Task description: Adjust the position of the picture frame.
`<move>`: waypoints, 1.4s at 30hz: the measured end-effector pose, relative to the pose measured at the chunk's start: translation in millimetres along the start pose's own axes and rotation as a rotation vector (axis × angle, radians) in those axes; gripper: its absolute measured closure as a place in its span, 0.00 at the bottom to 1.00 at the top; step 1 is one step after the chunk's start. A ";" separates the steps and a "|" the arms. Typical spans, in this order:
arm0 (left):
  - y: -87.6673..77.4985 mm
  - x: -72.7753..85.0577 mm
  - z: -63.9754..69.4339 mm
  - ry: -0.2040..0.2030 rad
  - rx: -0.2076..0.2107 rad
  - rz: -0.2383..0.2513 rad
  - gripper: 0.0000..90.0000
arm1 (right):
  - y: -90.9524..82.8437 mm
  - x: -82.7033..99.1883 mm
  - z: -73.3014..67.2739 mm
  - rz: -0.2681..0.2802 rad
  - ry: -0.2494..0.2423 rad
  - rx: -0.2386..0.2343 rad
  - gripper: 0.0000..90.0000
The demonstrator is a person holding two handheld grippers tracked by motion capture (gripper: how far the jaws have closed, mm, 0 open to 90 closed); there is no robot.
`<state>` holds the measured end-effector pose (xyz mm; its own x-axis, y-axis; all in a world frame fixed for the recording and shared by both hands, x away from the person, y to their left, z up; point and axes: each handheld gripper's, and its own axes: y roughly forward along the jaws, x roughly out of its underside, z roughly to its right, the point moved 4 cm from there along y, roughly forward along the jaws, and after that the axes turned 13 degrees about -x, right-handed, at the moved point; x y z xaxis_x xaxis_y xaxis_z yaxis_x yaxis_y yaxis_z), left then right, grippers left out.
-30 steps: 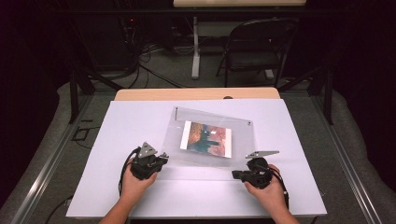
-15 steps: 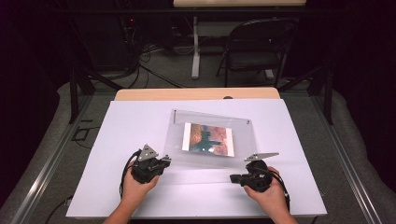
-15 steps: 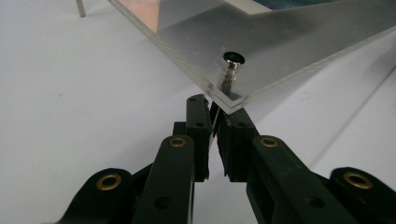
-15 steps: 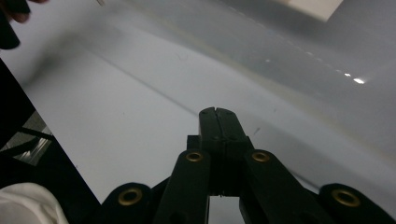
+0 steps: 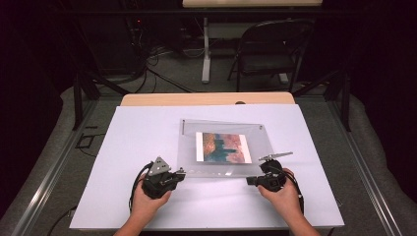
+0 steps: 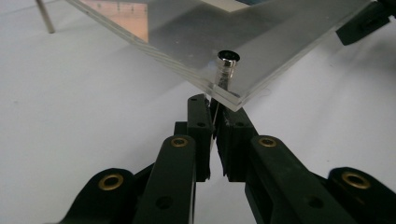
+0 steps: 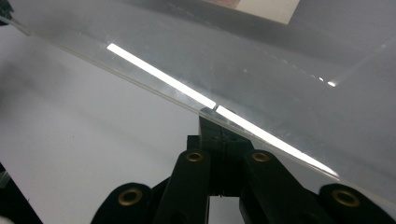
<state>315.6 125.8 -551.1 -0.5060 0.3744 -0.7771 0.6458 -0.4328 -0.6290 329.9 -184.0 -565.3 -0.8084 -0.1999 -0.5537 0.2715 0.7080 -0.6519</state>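
High view shows we have the left gripper (image 5: pixel 181 171) pinching the acrylic photo frame's (image 5: pixel 223 147) corner standoff (image 6: pixel 228 65), right gripper (image 5: pixel 250 181) clamped on its near edge; setting it upright remains.

Acrylic frame (image 5: pixel 223 147): clear, glossy plastic, layered sheets with polished edges catching glare. Standoff bolt (image 6: pixel 227 65): smooth, shiny metal. Photo print (image 5: pixel 222 147) inside: paper. Surface (image 5: pixel 137 137): matt white, smooth; pale wood at far edge. Left hand-held gripper (image 6: pixel 215 119): matt black plastic with brass-coloured rivets. Folding chair (image 5: pixel 270 49): dark metal.
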 end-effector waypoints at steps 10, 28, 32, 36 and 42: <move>6.9 -0.7 31.5 0.056 0.055 -0.004 0.95 | -2.4 -26.5 21.9 0.016 0.042 0.018 1.00; 26.4 -12.1 68.4 0.066 0.160 0.003 0.95 | 10.4 -56.5 46.4 0.004 0.057 0.090 1.00; 35.2 -14.3 80.5 0.092 0.176 -0.009 0.94 | 0.8 -50.2 47.8 0.028 0.042 0.100 1.00; 49.2 -16.4 95.1 0.107 0.190 -0.026 0.94 | -15.8 -39.8 43.9 0.058 0.017 0.129 1.00; 58.9 -16.0 102.3 0.101 0.194 -0.027 0.92 | -34.6 -21.3 32.0 0.103 -0.035 0.134 0.93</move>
<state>303.2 10.5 -578.0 -0.4554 0.4641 -0.7597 0.5053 -0.5678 -0.6498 354.5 -226.0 -547.5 -0.7549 -0.1561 -0.6370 0.4207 0.6297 -0.6530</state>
